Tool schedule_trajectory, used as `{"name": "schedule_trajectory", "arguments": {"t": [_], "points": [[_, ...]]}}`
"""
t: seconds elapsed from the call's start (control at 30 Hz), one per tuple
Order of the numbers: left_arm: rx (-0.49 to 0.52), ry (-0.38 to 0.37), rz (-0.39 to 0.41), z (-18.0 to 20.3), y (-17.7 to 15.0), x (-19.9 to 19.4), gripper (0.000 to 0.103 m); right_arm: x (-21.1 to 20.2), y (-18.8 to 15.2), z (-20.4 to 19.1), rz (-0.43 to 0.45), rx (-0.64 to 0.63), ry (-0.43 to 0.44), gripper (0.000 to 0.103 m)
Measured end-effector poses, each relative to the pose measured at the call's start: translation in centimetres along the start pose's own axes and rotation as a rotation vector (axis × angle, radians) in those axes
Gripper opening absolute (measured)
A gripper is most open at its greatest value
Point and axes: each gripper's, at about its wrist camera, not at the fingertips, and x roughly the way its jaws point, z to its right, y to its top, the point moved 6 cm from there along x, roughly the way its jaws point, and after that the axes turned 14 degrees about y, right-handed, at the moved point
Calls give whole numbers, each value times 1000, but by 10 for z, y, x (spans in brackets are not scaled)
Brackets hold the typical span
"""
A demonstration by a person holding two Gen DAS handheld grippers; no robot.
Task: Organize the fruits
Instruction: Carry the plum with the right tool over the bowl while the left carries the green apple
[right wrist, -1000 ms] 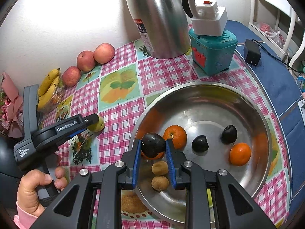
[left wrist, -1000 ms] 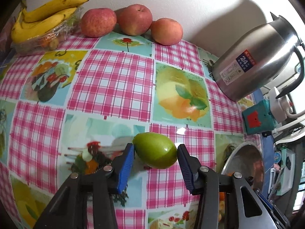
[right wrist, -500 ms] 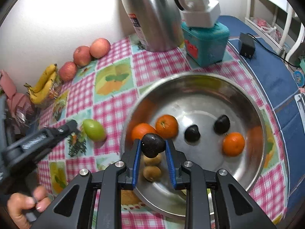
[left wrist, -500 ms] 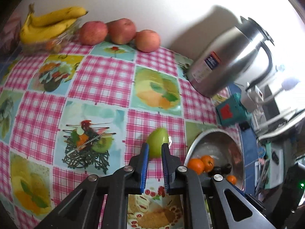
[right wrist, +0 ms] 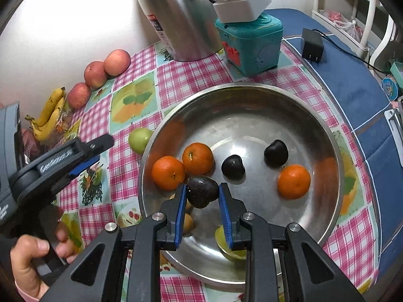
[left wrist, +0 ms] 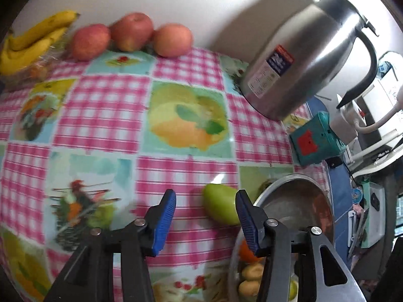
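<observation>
Dark plum (right wrist: 201, 191) sits between my right gripper's (right wrist: 202, 198) blue pads (right wrist: 181, 201), above the near-left part of the steel bowl (right wrist: 335, 151). The jaws are closed down to about the plum's width and appear to hold it, though I cannot confirm that both pads touch. I judge the fruit small, light and smooth-skinned, so slippery, and ripe enough to bruise. Grip across the widest middle with light pressure.

Green fruit (left wrist: 221, 206) lies on the checked cloth (left wrist: 100, 108), touching or just beside the bowl's outer left rim (left wrist: 289, 178). Left gripper (left wrist: 205, 217) is wide open and holds nothing. The fruit is off-centre, close to the right pad (left wrist: 245, 216) and partly hidden by it. It looks firm and waxy and would likely roll, so I would centre the jaws first and close across its short axis.

In the bowl:
- three oranges (right wrist: 197, 158)
- two more dark plums (right wrist: 233, 166)
- small brownish fruits, partly hidden under my right jaws
- a yellow-green piece at the near wall

Against the far wall stand three apples (left wrist: 131, 31) in a row and bananas (left wrist: 32, 42) on a clear pack. A steel kettle (left wrist: 302, 68) and a teal box (left wrist: 314, 141) stand beyond the bowl.

Judged step: place the plum with its own kind, then collect the green fruit.
</observation>
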Motion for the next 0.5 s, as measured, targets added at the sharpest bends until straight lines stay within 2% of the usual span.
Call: {"name": "schedule_trajectory", "arguments": {"t": [0.2,0.33,0.5], "points": [[-58,-46,-90,15,-8,26,53,1,4,5,6,20,5,27],[-109,-90,-99,13,-10,26,47,3,4,7,2,25,6,27],[-109,-90,-91,10,-14,21,46,3,3,6,0,24,13,27]]}}
